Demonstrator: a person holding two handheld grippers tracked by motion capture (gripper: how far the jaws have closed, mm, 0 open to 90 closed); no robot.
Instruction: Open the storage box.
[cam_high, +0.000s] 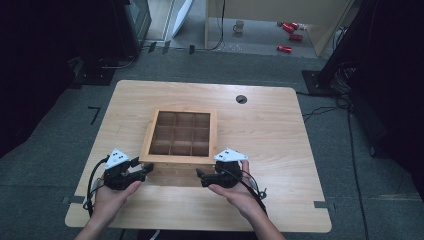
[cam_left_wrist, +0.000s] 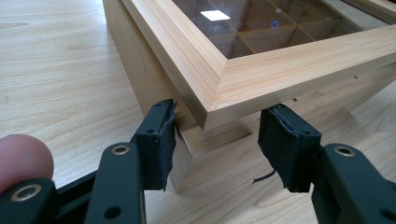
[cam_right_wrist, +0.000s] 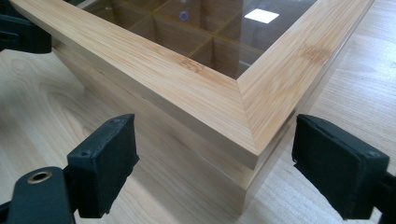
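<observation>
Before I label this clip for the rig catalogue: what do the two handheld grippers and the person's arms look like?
Both the left gripper and the right gripper are black, each topped by a grey three-cornered plate with dark dots. Black cables trail from each. Their jaws carry black foam-like pads and brass-coloured rivets. The forearms are bare, with no sleeves or gloves visible.

A light wooden table (cam_high: 280, 130) stands on grey carpet (cam_high: 55, 150). Beyond it, a mug (cam_high: 239, 26) and red cans (cam_high: 290, 35) lie on the floor beside a pale wooden panel (cam_high: 280, 10). Both sides of the room are dark.
</observation>
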